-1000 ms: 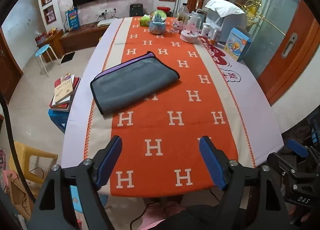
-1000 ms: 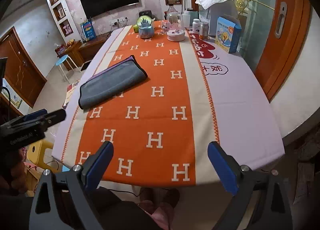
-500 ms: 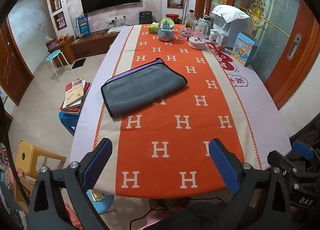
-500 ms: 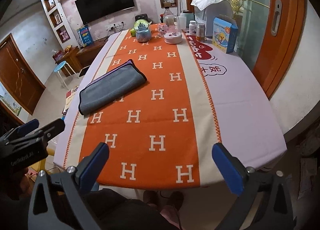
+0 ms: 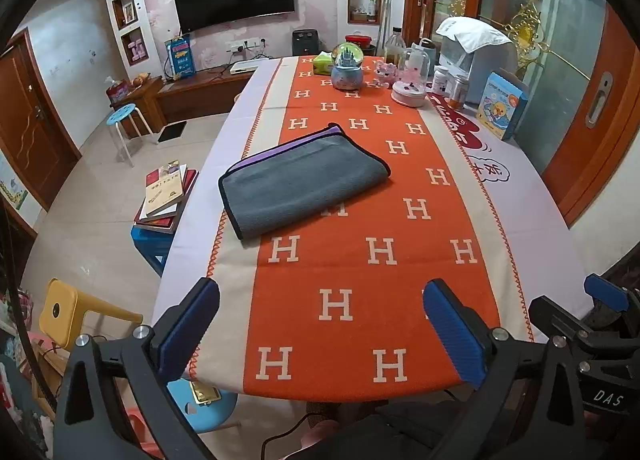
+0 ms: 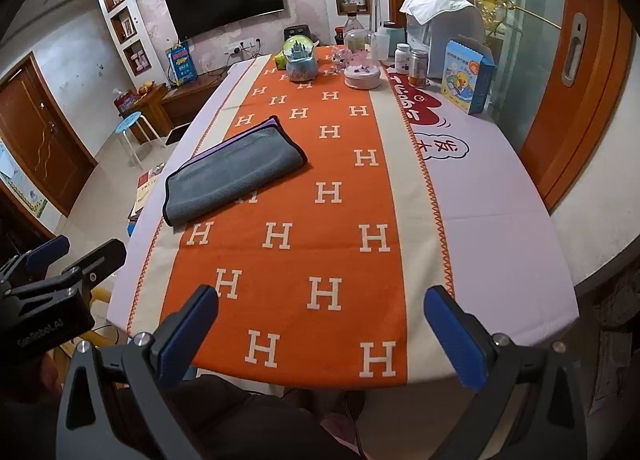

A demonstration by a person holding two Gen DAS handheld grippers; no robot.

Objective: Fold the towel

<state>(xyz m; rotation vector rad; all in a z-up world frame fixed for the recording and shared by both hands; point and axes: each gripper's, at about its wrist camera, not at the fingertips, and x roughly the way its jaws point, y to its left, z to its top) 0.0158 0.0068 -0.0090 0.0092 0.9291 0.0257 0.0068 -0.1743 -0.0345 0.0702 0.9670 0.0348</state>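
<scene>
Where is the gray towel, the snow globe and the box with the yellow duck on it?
gray towel (image 5: 304,184), left wrist view, middle of its folded top layer.
snow globe (image 5: 347,60), left wrist view, on the glass ball.
duck box (image 6: 464,78), right wrist view, on its front face with the duck.

Your left gripper (image 5: 320,334) and right gripper (image 6: 322,334) each have 2 black angular fingers with ribbed blue pads (image 5: 454,334) and silver screws at the pivots. White "DAS" lettering marks the right gripper's black housing in the left wrist view.
</scene>
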